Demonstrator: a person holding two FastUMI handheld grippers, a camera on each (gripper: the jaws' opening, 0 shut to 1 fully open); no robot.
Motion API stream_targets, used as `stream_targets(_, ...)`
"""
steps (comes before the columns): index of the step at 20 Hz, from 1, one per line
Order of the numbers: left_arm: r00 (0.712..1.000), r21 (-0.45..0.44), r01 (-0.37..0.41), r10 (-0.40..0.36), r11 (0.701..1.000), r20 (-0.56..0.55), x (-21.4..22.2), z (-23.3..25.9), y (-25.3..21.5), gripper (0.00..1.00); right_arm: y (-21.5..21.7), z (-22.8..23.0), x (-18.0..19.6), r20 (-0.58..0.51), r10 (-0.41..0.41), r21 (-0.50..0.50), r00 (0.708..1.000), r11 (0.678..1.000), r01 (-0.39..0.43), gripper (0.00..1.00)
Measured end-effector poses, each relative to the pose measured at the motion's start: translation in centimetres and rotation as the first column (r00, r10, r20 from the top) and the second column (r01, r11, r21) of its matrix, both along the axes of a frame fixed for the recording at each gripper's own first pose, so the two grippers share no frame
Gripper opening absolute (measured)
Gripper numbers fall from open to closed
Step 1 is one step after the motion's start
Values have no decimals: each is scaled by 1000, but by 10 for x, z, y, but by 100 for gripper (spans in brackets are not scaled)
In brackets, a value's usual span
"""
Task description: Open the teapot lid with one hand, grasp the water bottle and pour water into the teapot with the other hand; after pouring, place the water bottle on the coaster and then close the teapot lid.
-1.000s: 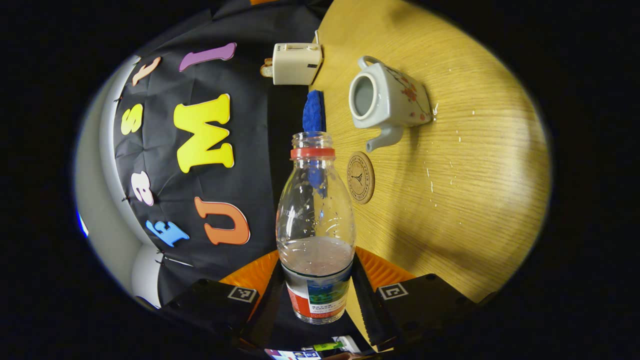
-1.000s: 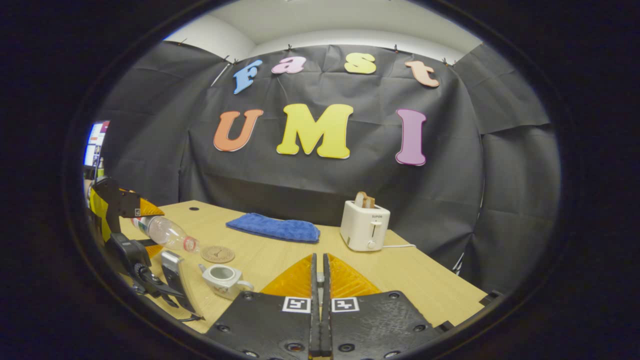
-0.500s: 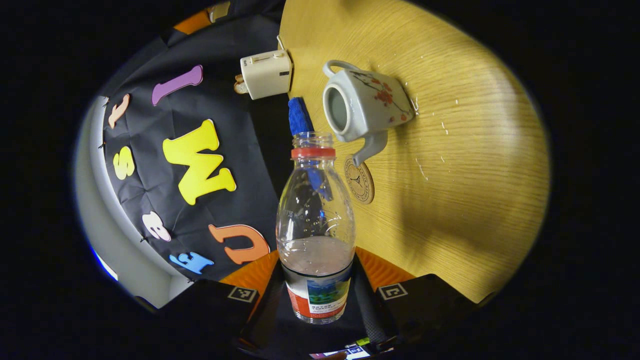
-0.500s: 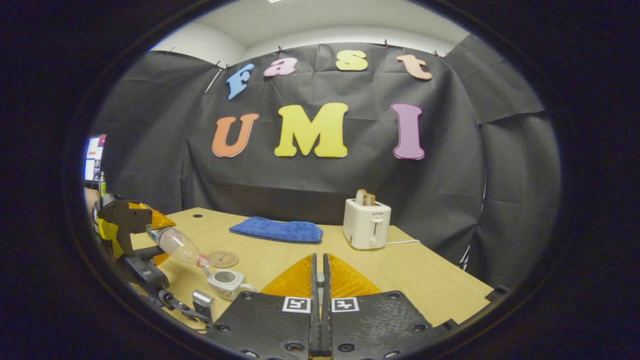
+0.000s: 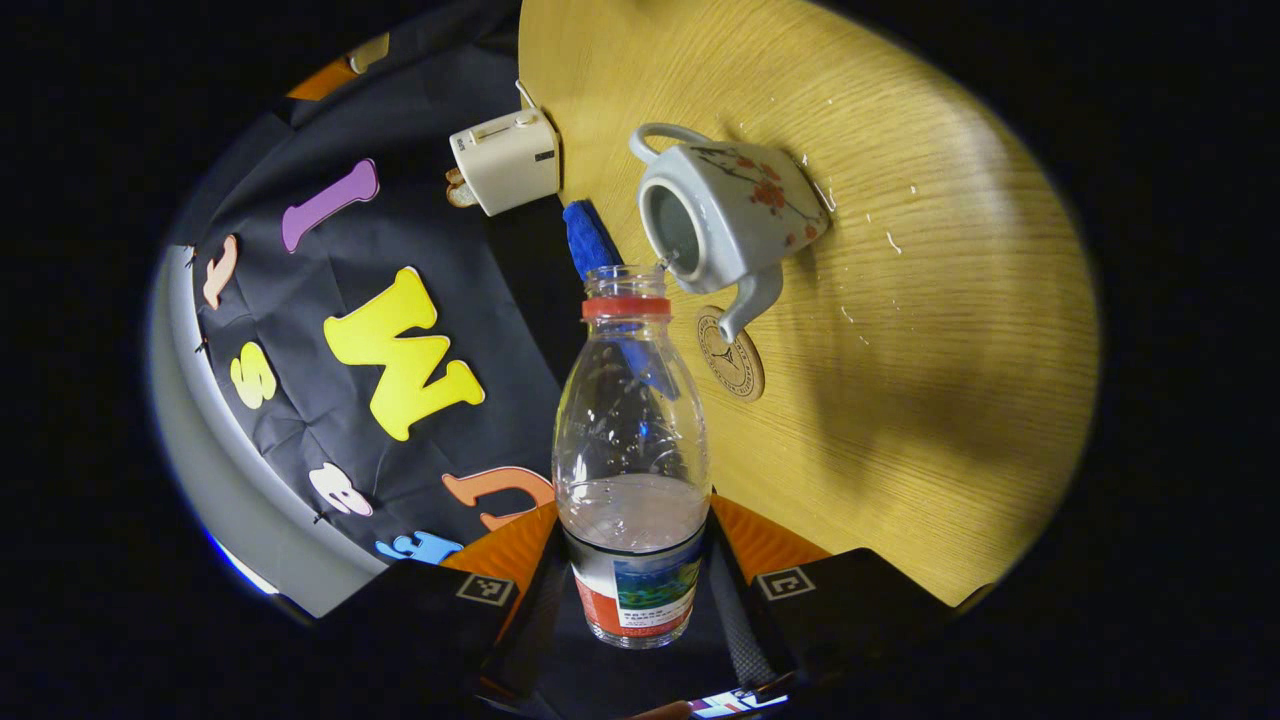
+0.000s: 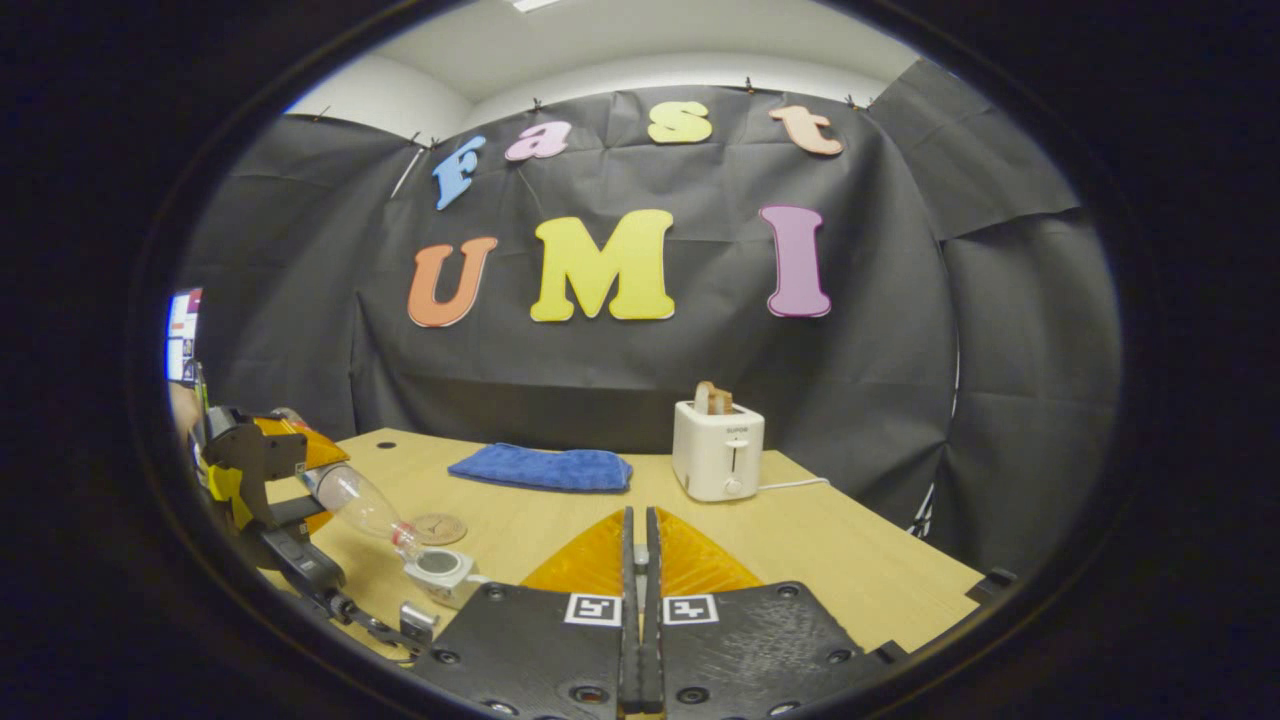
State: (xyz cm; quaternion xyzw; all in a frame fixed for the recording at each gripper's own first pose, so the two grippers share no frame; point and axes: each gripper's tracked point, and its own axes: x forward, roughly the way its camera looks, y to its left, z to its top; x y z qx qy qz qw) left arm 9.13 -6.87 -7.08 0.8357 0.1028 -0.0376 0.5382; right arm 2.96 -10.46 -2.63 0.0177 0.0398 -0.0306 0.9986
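While my left gripper (image 5: 635, 590) clamps the ribbed clear bottle (image 5: 631, 460), its mouth meets the glazed teapot (image 5: 727, 215); my right gripper (image 6: 640, 610) is clenched above the wood-grain table (image 5: 900, 330).

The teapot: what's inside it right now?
The teapot has its lid off. Through the opening, a grey inner wall shows, and a thin stream of water from the bottle reaches its rim. The bottom is hidden, so how much water it holds can't be told.

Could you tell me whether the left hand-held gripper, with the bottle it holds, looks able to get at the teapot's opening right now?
Probably yes: the left hand-held gripper tilts the water bottle mouth-first beside the lidless teapot, with nothing between them.
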Motion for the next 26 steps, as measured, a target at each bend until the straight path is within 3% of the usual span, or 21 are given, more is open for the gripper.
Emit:
stream_targets(17,1000,174,12,-12,985,-1,-4,12,-22,73,4,-8,3,-24,15,-21,1000,1000,-15,1)
stream_targets(26,1000,159,7,-9,987,12,2,28,-19,73,-2,-7,3,-26,10,-3,1000,1000,-10,0)
